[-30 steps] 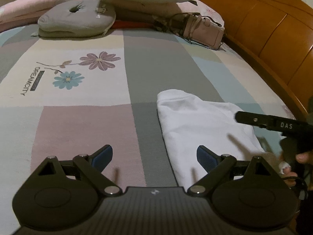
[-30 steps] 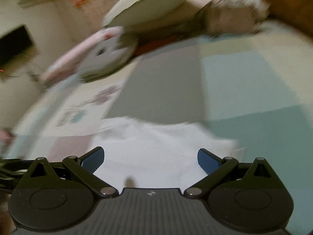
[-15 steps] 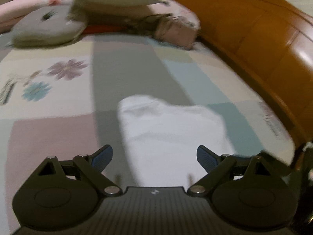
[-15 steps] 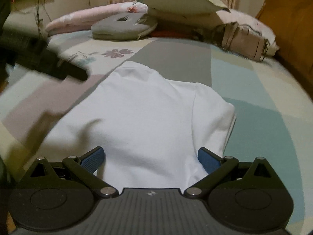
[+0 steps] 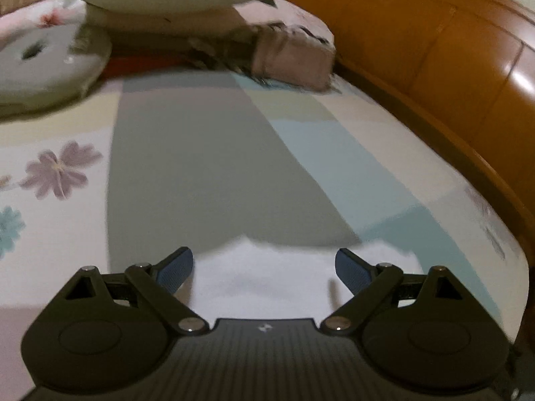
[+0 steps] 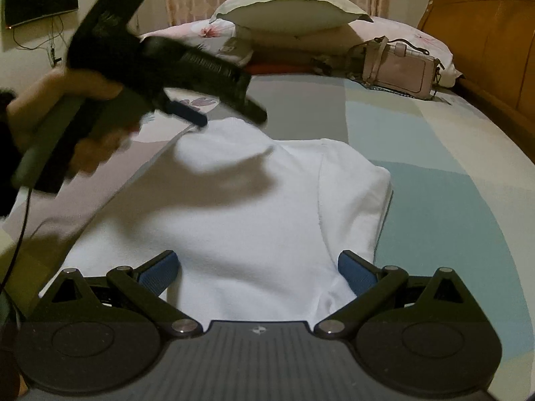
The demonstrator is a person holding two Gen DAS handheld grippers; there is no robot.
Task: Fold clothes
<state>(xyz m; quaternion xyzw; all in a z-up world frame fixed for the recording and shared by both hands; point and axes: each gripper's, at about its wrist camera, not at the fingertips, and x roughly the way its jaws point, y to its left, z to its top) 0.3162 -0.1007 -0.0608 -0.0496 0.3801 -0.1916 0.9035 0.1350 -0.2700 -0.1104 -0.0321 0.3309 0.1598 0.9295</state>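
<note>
The right tool (image 6: 257, 275) hangs released, fingers spread wide over the near edge of the white garment (image 6: 240, 207), which lies folded flat on the patchwork bed (image 6: 434, 200). The left tool (image 5: 264, 269), held in a hand (image 6: 67, 113), is also spread and empty above the garment's far left corner. Farther off, pillows (image 6: 291, 8) and a pink handbag (image 6: 398, 67) sit beside the wooden headboard (image 5: 434, 67).

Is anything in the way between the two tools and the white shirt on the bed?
Nothing visible is. The white shirt lies flat on the bedspread, with the open right tool right at its near edge and the open left tool over its far end. The handbag and pillows sit well beyond.
</note>
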